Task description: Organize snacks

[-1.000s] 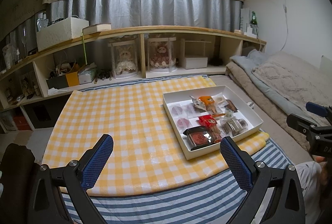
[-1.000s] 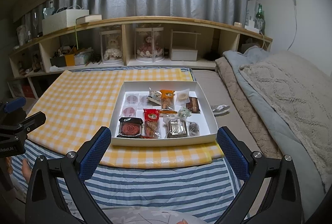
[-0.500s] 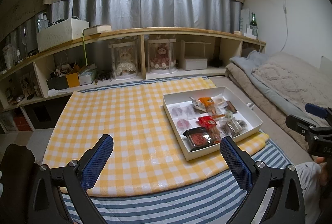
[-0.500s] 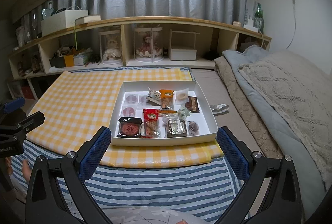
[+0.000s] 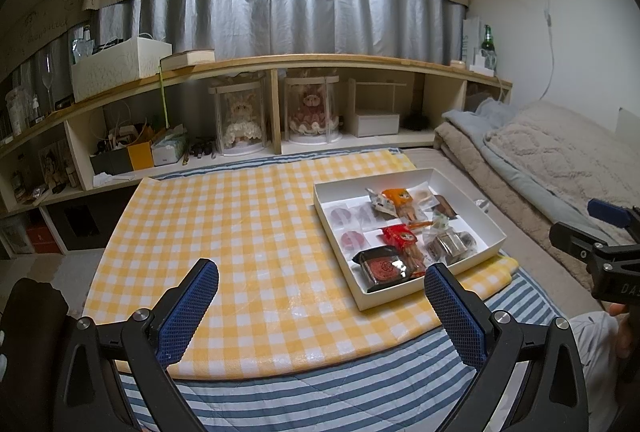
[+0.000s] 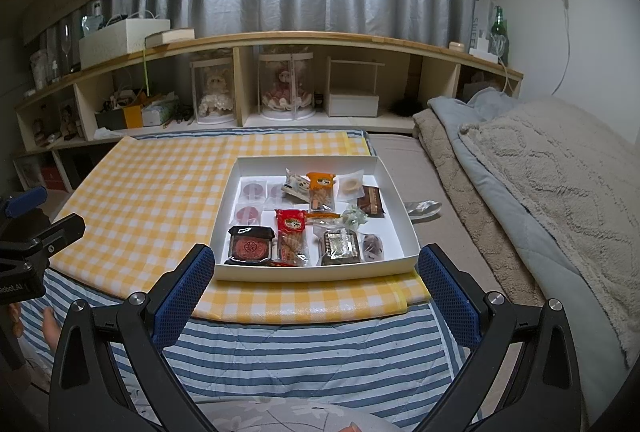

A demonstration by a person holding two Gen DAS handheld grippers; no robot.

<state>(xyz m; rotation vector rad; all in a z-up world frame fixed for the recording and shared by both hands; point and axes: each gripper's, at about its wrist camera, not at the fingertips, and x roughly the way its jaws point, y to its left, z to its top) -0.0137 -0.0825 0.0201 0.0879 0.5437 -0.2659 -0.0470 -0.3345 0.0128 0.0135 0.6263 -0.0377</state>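
Snacks [image 6: 304, 220] in tray [image 6: 316, 272], apparently unmoved since before; left gripper [image 5: 320, 296] and right gripper [image 6: 312, 280] wide apart, empty.

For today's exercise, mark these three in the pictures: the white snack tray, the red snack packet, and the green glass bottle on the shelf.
white snack tray [image 6: 316, 271], right wrist view, on its near wall.
red snack packet [image 6: 291, 225], right wrist view, on its printed upper front.
green glass bottle [image 6: 499, 28], right wrist view, on its body.
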